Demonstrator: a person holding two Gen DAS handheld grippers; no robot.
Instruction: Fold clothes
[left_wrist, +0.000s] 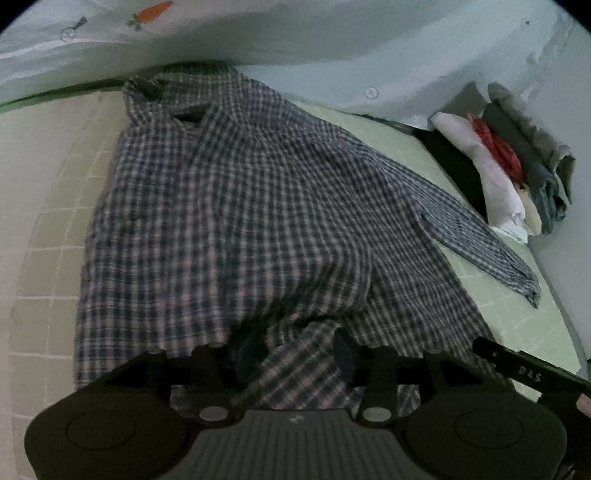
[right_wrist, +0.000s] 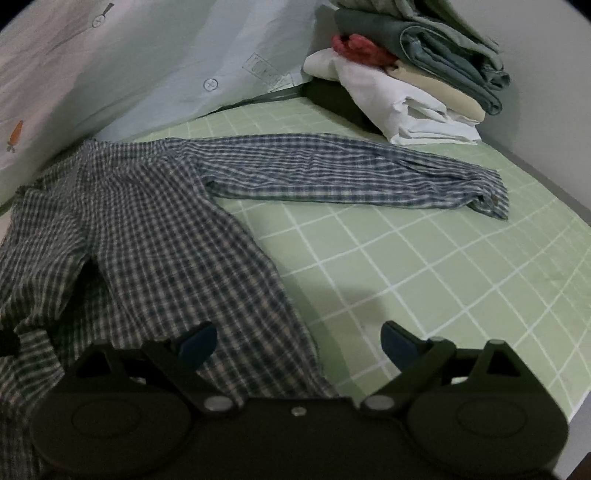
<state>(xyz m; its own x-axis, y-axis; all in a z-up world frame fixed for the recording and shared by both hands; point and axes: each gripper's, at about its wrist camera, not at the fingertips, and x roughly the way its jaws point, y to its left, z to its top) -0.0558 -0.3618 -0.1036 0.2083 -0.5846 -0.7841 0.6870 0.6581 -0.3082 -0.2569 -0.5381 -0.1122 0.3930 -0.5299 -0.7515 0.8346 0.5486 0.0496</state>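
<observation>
A blue and white checked shirt (left_wrist: 236, 206) lies spread on a bed covered by a pale green sheet (right_wrist: 424, 266) with a white grid. Its collar points to the far side and one long sleeve (right_wrist: 354, 170) stretches flat to the right, the cuff well apart from the shirt's body.

The left hand-held gripper (left_wrist: 291, 350) is at the near hem of the shirt with a bunched fold of checked cloth between its blue pads (left_wrist: 343, 347); whether the fingers press tight on it I cannot tell, since the cloth hides part of them. The right hand-held gripper (right_wrist: 299, 343) hangs with its fingers spread wide apart, the left pad (right_wrist: 195, 343) over the near right edge of the shirt, the right pad over bare sheet, nothing between them.

At the far right corner, against the wall, a stack of folded clothes (right_wrist: 417, 77) rests on a dark base: white at the bottom, cream and red in the middle, grey-green on top. A pale printed cloth (right_wrist: 155, 55) with a carrot motif drapes along the far side
</observation>
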